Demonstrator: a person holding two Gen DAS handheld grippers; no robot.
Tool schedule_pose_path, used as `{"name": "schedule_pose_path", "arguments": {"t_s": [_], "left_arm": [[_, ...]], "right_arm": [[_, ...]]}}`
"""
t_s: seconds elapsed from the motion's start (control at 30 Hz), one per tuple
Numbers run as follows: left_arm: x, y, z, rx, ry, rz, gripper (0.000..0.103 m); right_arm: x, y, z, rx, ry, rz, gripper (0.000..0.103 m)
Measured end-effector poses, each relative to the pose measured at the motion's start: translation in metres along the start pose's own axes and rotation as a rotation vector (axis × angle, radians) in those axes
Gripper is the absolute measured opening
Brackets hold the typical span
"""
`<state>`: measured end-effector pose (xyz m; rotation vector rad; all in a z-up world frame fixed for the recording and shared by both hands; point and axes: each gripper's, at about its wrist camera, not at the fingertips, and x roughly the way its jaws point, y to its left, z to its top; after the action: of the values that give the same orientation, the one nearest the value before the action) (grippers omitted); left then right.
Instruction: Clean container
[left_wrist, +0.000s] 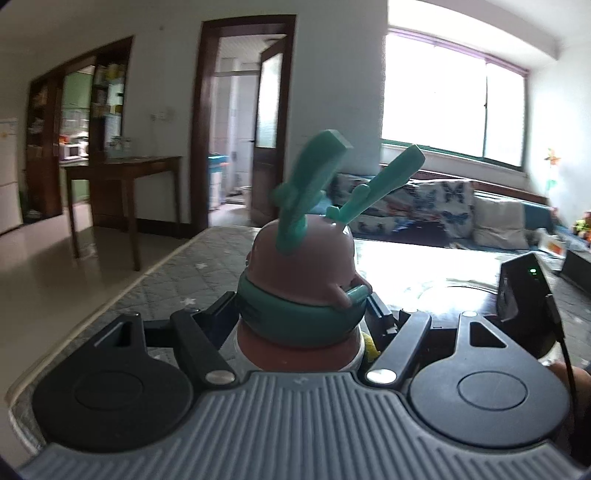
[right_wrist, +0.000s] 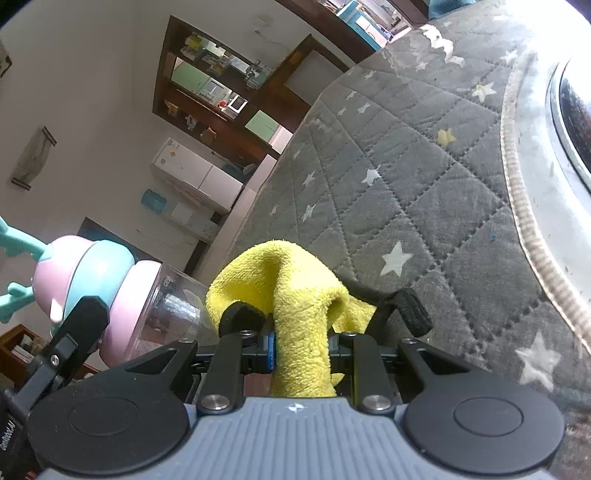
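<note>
The left hand-held gripper (left_wrist: 301, 317) has a grey ribbed housing at its near end, flanked by two round matte-black discs. Flat black link bars run forward from it, each pinned with a bright silver rivet, and black triangular cut-outs sit just outboard of them. To its right a thin black cable runs down past a black box with a small green light.

The right hand-held gripper (right_wrist: 301, 332) is the same build: grey ribbed housing with a small white mark, black discs, silver rivets, black link bars with small screws, and a blue part between its fingers.
</note>
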<state>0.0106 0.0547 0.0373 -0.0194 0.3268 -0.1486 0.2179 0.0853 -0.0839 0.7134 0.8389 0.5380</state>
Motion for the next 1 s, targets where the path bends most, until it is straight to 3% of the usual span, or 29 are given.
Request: {"name": "schedule_pose_path", "arguments": {"t_s": [0.2, 0.57, 1.0], "left_arm": [[-0.006, -0.014, 0.001, -0.027, -0.019, 0.088, 0.072], [-0.019, -0.020, 0.005, -0.063, -0.016, 0.165, 0.072], [-0.018, -0.005, -0.001, -0.052, -0.045, 0.095, 0.071]], "right_arm": [[-0.009, 0.012, -0.013, -0.048, -0.002, -0.019, 0.021], [-0.018, 0.046, -0.032, -0.144, 0.038, -0.029, 0.021], [-0.039, 0.051, -0.040, -0.158, 0.038, -0.008, 0.021]]}}
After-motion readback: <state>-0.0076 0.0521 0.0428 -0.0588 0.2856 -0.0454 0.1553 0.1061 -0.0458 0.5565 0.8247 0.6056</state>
